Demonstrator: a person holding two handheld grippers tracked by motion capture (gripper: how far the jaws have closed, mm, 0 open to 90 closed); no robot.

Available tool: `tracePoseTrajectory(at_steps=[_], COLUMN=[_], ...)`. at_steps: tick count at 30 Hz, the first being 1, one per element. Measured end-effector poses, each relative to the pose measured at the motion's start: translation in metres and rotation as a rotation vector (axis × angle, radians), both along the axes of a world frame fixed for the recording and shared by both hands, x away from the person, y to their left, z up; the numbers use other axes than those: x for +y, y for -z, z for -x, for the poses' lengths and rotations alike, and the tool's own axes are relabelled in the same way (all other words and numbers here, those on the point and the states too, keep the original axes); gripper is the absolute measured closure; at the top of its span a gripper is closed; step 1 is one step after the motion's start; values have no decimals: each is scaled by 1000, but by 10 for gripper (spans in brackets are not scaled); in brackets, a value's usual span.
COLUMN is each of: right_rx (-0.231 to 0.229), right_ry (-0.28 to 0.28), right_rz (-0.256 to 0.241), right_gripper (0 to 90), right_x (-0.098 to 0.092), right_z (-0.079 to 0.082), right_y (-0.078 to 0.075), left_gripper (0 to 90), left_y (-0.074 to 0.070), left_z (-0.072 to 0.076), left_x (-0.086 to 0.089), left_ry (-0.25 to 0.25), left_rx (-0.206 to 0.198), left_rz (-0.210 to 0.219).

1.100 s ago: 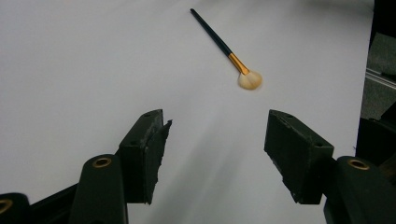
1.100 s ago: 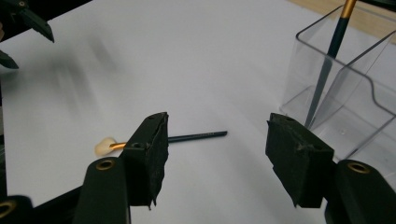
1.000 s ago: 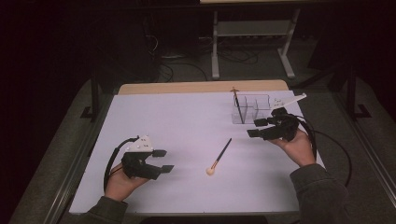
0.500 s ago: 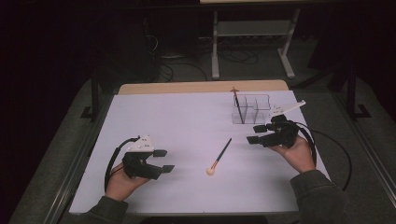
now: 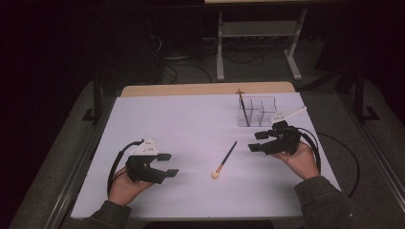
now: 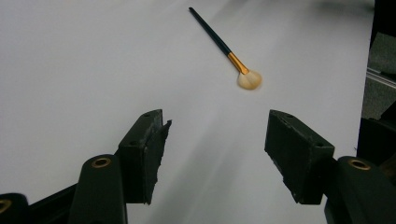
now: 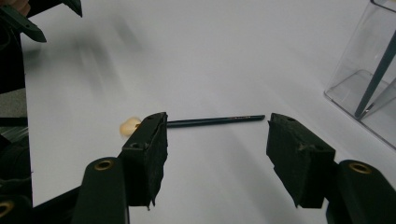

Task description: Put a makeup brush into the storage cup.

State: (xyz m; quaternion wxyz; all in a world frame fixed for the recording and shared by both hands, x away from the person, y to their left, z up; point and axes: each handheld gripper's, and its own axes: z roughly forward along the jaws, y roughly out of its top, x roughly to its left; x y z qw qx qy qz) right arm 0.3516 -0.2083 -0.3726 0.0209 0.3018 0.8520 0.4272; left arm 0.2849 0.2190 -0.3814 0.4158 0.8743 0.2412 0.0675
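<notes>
A makeup brush with a dark handle, gold ferrule and pale tuft lies flat on the white table, near its middle. My right gripper hovers open just right of the brush handle; the handle shows beyond its jaws, the tuft at the left. My left gripper rests open at the front left, with the brush some way ahead of its empty jaws. A clear divided organiser stands at the back right with another dark brush upright in it.
The organiser's clear wall stands close on the right of my right gripper. Black cables trail off the table's right side. A metal stand and more cables sit on the dark floor beyond the table.
My right gripper has moved down and toward the table's front, away from the organiser and closer to the brush on the table. The left gripper has stayed put.
</notes>
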Motion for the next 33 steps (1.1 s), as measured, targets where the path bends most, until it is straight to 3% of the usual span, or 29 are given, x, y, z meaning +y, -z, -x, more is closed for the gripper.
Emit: tracePoseTrajectory(at_steps=[15, 25, 33], right_rx=[7, 13, -7], right_ry=[-18, -24, -18], right_rz=[15, 6, -7], right_gripper=[365, 361, 355], right_x=[5, 2, -4], right_z=[4, 14, 25], right_y=[8, 16, 16], left_gripper=[361, 361, 358], left_y=[2, 3, 2], left_z=[-1, -1, -3], left_x=[1, -11, -28], left_ry=[5, 8, 22], left_rx=[-4, 1, -4], left_rz=[-6, -14, -15])
